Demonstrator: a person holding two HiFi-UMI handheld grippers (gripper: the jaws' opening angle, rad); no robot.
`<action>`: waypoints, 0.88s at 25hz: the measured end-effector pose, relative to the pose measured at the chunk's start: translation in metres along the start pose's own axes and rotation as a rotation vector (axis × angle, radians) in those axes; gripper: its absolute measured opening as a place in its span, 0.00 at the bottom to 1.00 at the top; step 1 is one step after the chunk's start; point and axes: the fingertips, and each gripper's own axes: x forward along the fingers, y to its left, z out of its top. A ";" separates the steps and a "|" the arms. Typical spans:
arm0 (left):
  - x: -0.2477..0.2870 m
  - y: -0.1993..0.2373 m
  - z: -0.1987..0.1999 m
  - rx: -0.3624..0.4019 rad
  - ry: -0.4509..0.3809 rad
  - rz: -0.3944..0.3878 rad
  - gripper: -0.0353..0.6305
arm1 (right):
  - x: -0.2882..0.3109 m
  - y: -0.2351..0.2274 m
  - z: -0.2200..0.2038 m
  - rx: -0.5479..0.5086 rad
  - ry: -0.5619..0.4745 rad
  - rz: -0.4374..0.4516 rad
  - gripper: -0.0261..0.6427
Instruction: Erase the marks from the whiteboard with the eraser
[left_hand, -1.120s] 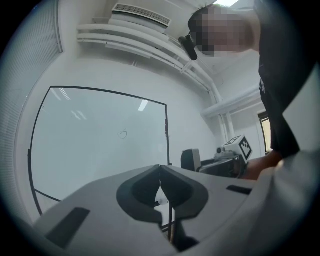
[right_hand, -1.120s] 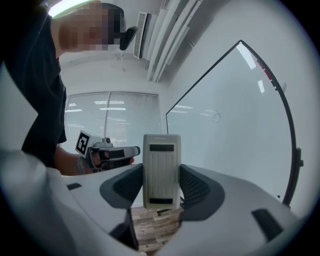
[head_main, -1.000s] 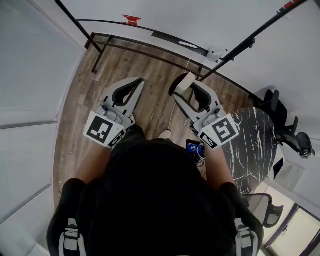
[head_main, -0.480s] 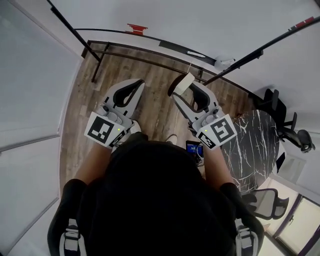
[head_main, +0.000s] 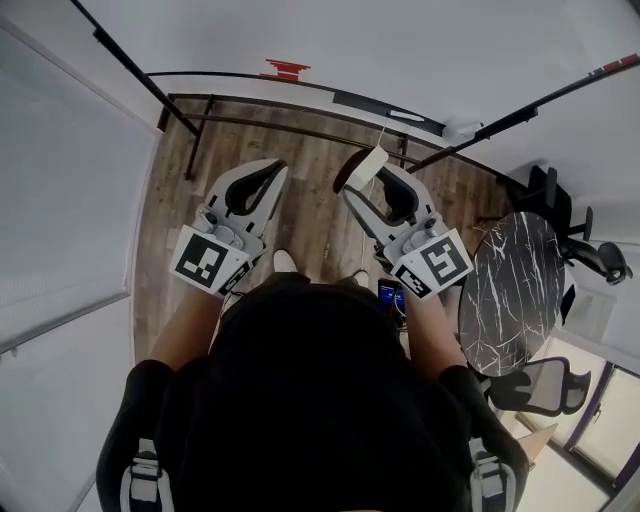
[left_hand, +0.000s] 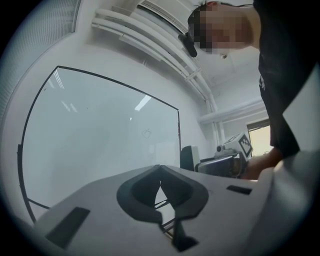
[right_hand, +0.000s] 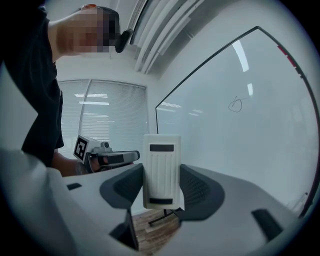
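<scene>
A white eraser (right_hand: 161, 170) stands upright between the jaws of my right gripper (right_hand: 161, 186), which is shut on it. From the head view the same eraser (head_main: 371, 165) shows at the tip of that right gripper (head_main: 362, 180), held above the wood floor. The whiteboard (right_hand: 235, 135) fills the right side of the right gripper view, with a small looped mark (right_hand: 235, 104) on it. In the left gripper view the whiteboard (left_hand: 100, 140) carries that small mark (left_hand: 146, 133). My left gripper (left_hand: 160, 184) is shut on nothing; in the head view it (head_main: 272, 180) hangs beside the right one.
The whiteboard stand's black legs (head_main: 200, 125) cross the wood floor (head_main: 300, 200) ahead. A round black marble table (head_main: 510, 290) and office chairs (head_main: 575, 250) stand to the right. Window blinds (right_hand: 110, 115) lie behind the left gripper.
Both grippers have kept their places in front of the person. The head camera has shifted, so the floor and table appear further right and lower than before.
</scene>
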 end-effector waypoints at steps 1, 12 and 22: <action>-0.004 0.006 0.000 -0.002 0.001 -0.006 0.06 | 0.005 0.003 0.000 0.001 0.001 -0.009 0.38; -0.031 0.050 -0.009 -0.031 0.003 0.009 0.06 | 0.042 0.015 -0.003 0.012 0.030 -0.034 0.38; -0.014 0.074 -0.013 -0.047 0.012 0.025 0.06 | 0.072 -0.007 -0.001 0.012 0.020 -0.011 0.38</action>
